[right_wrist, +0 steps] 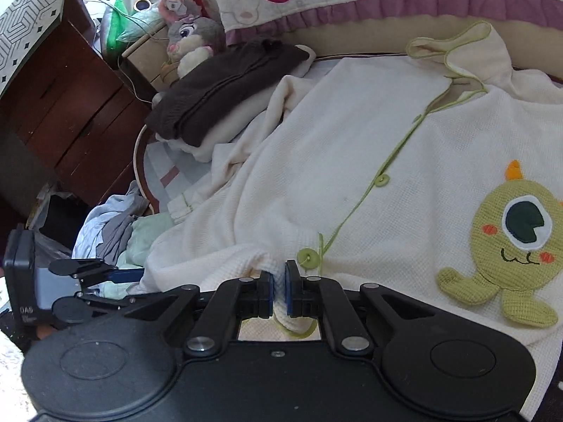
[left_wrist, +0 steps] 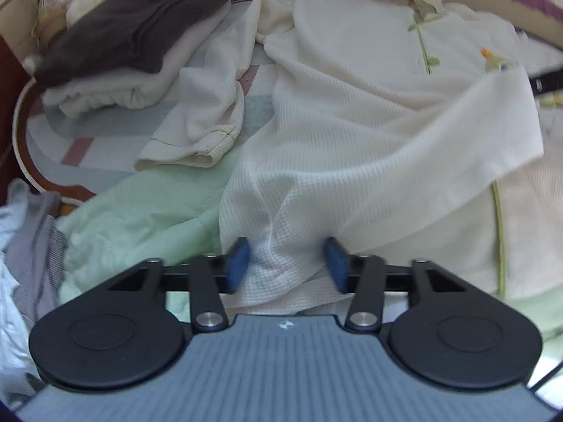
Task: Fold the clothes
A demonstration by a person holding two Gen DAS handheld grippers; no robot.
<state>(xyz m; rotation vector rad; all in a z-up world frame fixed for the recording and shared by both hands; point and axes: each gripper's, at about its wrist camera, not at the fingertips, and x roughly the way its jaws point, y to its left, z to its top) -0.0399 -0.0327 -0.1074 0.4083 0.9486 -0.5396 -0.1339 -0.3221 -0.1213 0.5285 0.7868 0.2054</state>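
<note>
A cream waffle-knit garment [right_wrist: 352, 161] with green trim, green buttons and a green one-eyed monster patch [right_wrist: 517, 242] lies spread on the bed. My right gripper [right_wrist: 279, 292] is shut on its lower hem, just beside a green button [right_wrist: 308, 256]. In the left wrist view the same garment [left_wrist: 352, 112] fills the middle, one sleeve [left_wrist: 211, 130] trailing to the left. A bunch of its hem sits between the blue pads [left_wrist: 337, 263] of my left gripper [left_wrist: 286, 263], which stand apart on either side. The left gripper [right_wrist: 130, 274] also shows at the garment's left edge.
A folded brown garment [right_wrist: 228, 84] rests on a cream stack at the back left, with a plush rabbit [right_wrist: 190, 38] behind it. A mint-green cloth [left_wrist: 140, 218] and a grey-blue heap of clothes [left_wrist: 31, 246] lie at the left. A wooden dresser [right_wrist: 70, 112] stands beside the bed.
</note>
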